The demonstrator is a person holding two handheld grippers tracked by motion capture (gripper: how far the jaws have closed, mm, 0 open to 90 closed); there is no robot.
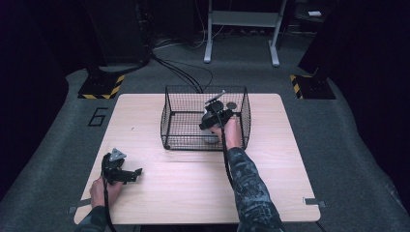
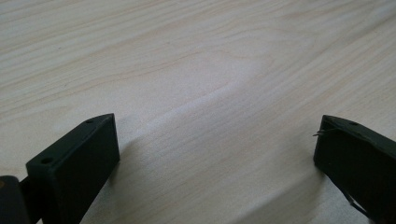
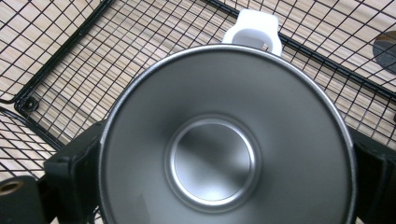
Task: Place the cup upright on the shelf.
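A steel cup [image 3: 215, 154] with a white handle [image 3: 252, 28] stands mouth-up inside the black wire basket [image 1: 167, 116] at the middle of the table. In the high view the cup [image 1: 211, 138] sits near the basket's front wall. My right gripper [image 1: 211, 129] reaches down into the basket, and its jaws press against both sides of the cup. My right gripper [image 3: 224, 158] is shut on the cup. At the table's front left my left gripper [image 1: 134, 174] lies low over bare wood. The left gripper [image 2: 217, 140] is open with nothing between its jaws.
The wooden table [image 1: 193, 193] has bare room around the basket on every side. A small dark disc [image 1: 232, 105] lies on the basket floor [image 3: 56, 56] at its far right. Beyond the table are grey carpet, cables and stand legs [image 1: 208, 48].
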